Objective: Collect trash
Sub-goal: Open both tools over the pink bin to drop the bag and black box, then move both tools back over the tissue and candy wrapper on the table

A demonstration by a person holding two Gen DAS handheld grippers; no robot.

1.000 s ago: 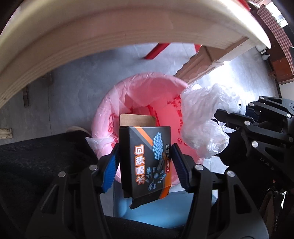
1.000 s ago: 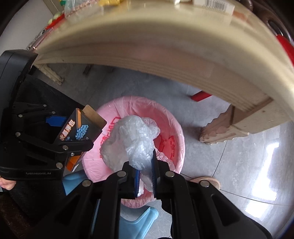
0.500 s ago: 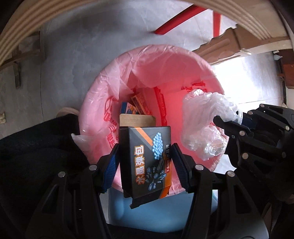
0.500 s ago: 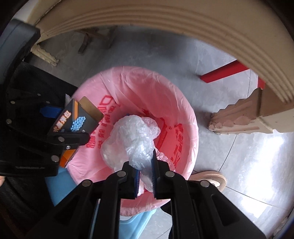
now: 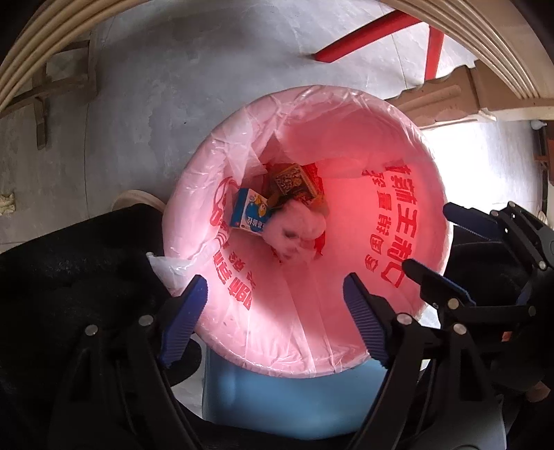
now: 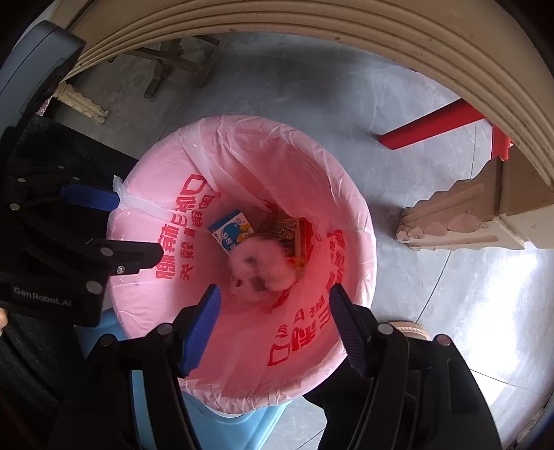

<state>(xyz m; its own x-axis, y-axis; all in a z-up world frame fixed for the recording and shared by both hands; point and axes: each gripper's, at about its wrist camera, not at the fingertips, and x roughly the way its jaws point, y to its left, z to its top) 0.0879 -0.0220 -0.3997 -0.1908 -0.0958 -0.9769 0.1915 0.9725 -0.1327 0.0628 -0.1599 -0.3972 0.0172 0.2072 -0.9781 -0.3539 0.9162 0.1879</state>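
A round bin lined with a pink plastic bag [image 5: 398,145] [image 6: 311,166] sits on the grey floor below both grippers. Inside lie a blue-and-white carton [image 5: 250,213] [image 6: 231,228], a brown-and-red box [image 5: 294,181] [image 6: 292,235] and a crumpled clear plastic wad [image 5: 294,230] [image 6: 263,268], blurred as if falling. My left gripper [image 5: 275,304] is open and empty over the bin's near rim. My right gripper [image 6: 273,311] is open and empty over the bin. The black box is not visible in the bin.
A cream table edge [image 6: 311,20] arches overhead. A carved table foot [image 6: 460,221] and a red bar [image 6: 429,124] stand to the right of the bin. A blue stool [image 5: 294,401] sits under the bin's near side. A dark trouser leg [image 5: 69,277] is at left.
Both grippers opened over the bin. The black box left my left gripper and the plastic wad left my right gripper and dropped into the bin.
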